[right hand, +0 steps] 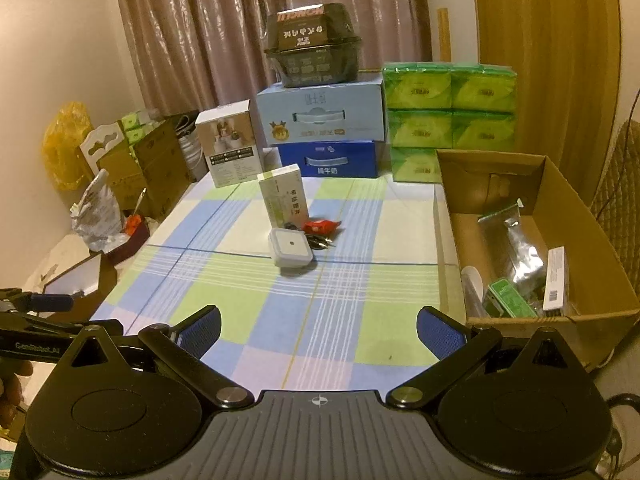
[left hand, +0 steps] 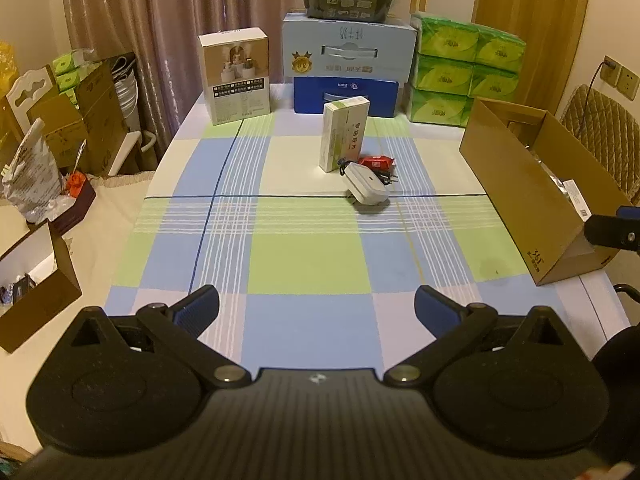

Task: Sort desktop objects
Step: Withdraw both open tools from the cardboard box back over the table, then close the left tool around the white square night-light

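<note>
Centrally, charger (right hand: 291,252), upright carton (right hand: 285,199) at 12 o'clock; cloth (right hand: 280,320) bare around; box (right hand: 560,312) at 3; left gripper (left hand: 316,310) and right gripper (right hand: 318,326) wide, empty.

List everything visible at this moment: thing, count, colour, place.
medicine box: 1, white-green, upright, table centre
white adapter: 1, white, in front of medicine box
red packet: 1, red, right of medicine box
black cable: 1, black, beside adapter
cardboard box: 1, brown, table right, holding silver pouch and small packages
tissue packs: stacked, green, back right
blue cartons: 2, stacked, back centre
black bowl: 1, atop cartons
product box: 1, white, back left
tablecloth: checked blue-green
left tool: open, empty
right tool: open, empty
</note>
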`<state>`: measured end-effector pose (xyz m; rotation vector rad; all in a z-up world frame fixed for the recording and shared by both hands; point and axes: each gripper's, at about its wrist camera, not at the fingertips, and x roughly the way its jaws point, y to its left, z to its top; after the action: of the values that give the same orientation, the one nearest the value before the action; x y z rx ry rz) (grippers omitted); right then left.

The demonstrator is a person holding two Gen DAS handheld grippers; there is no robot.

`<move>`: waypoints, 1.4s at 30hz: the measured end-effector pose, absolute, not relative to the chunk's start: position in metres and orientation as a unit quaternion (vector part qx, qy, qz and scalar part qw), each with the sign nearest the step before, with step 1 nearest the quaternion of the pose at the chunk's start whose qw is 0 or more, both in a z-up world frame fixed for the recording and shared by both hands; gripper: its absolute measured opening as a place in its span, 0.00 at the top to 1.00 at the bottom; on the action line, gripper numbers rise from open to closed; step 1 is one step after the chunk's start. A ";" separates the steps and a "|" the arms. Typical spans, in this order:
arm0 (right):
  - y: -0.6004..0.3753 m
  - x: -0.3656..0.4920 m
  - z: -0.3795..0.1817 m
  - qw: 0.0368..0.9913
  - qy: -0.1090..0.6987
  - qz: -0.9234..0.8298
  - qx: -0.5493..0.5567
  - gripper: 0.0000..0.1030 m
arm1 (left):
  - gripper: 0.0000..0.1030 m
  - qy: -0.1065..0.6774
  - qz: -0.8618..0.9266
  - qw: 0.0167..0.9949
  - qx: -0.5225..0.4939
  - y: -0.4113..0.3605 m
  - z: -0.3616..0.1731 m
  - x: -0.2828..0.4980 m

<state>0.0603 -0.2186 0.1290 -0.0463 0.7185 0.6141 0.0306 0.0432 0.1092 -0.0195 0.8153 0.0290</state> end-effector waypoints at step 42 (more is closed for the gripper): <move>-0.116 0.218 0.009 0.868 0.371 0.331 -0.007 0.02 | 0.01 0.383 -0.008 0.922 0.061 0.072 0.012 0.205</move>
<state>0.2182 -0.1156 0.0091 -0.0150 0.7769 0.6923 0.2046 0.0723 0.0116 0.1259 0.7867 -0.0174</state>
